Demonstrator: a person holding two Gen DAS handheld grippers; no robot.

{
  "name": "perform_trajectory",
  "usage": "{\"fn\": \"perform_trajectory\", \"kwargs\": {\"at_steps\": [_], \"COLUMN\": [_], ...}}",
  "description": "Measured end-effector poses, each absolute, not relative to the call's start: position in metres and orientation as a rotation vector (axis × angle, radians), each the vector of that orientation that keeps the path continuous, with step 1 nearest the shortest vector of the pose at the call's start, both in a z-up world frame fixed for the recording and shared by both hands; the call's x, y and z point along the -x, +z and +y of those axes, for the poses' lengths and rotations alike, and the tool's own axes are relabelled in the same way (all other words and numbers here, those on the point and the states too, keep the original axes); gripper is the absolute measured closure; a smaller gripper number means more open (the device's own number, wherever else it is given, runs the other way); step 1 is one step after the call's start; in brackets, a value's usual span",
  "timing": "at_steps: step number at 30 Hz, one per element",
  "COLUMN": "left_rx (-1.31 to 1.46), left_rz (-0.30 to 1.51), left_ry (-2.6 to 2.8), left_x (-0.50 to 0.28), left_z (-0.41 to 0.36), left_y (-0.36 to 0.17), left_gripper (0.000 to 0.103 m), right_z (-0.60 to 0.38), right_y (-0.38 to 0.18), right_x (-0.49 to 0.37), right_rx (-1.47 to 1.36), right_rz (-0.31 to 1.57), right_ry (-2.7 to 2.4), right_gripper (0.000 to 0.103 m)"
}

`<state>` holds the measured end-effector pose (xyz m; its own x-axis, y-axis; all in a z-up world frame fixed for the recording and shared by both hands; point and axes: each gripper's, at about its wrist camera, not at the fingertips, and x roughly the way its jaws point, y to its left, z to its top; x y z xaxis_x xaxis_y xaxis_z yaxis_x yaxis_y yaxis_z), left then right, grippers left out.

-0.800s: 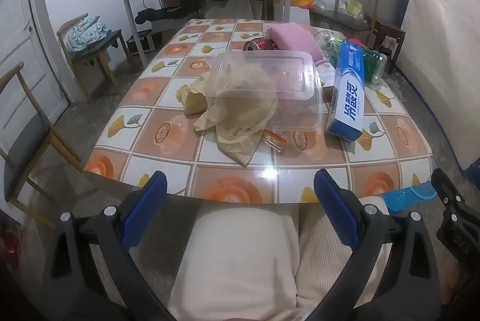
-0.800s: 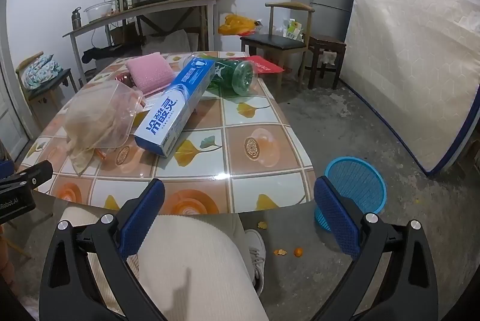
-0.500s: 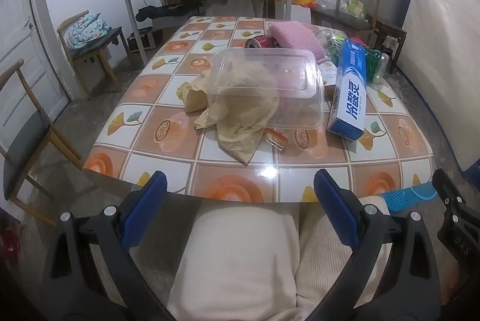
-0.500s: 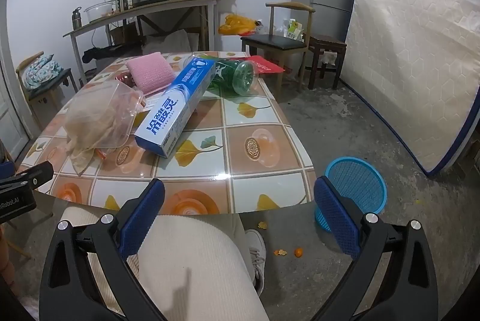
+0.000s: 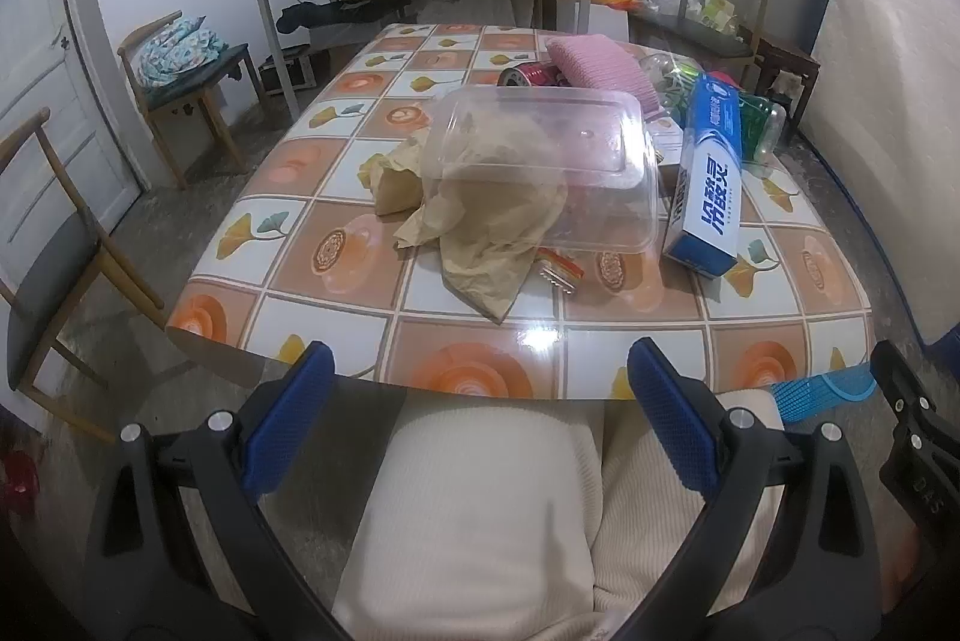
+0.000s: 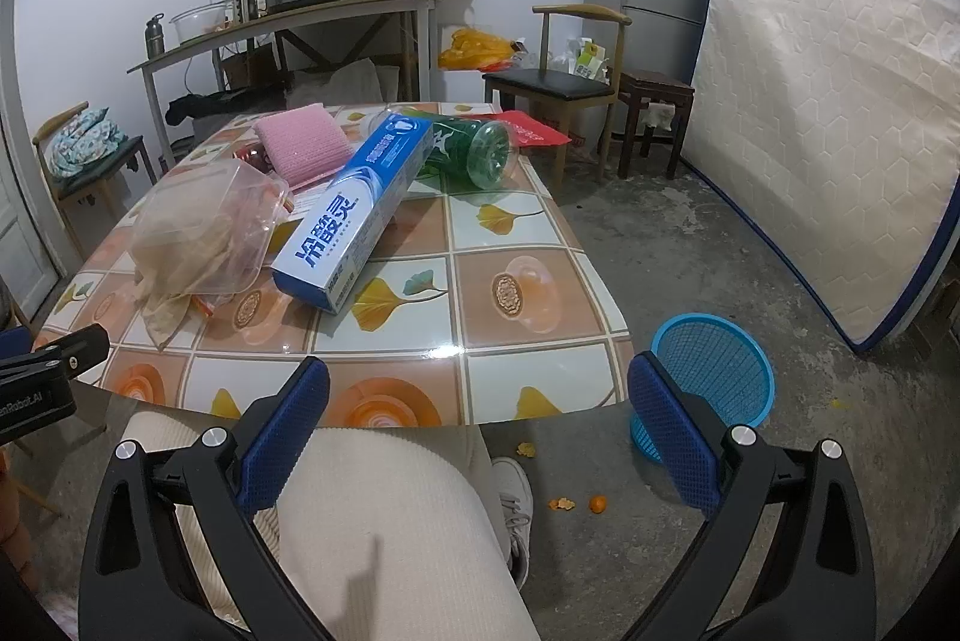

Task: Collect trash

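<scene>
Trash (image 5: 543,167): heaped on counter (image 5: 480,371) ahead of both grippers, unmoved since before.
Left gripper (image 5: 474,419): fully open, empty.
Right gripper (image 6: 477,422): fully open, empty.
Meaning: collecting not yet begun.

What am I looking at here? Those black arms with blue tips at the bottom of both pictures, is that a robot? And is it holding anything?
No robot: a seated person holds a hand tool in each hand. Each picture comes from a camera on one tool, looking along its two fingers. The left gripper and the right gripper are both open and hold nothing. Ahead is a tiled table with trash: a clear plastic container over crumpled brown paper, a blue toothpaste box, a green bottle, a pink cloth and a red can. On the floor to the right lies a blue basket, tipped on its side.
</scene>
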<state>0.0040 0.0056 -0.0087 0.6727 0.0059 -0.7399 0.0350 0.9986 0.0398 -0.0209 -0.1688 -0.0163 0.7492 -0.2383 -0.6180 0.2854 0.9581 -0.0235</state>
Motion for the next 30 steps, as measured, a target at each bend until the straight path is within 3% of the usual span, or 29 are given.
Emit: {"fn": "perform_trajectory", "kwargs": {"at_steps": [30], "left_rx": [-0.050], "left_rz": [0.841], "left_ry": [-0.017], "left_x": [-0.0030], "left_z": [0.0073], "left_y": [-0.0110], "left_gripper": [0.009], "right_z": [-0.1682], "right_y": [-0.0182], "right_x": [0.0208], "right_rx": [-0.076], "right_rz": [0.668], "right_ry": [-0.286], "right_gripper": [0.006]}}
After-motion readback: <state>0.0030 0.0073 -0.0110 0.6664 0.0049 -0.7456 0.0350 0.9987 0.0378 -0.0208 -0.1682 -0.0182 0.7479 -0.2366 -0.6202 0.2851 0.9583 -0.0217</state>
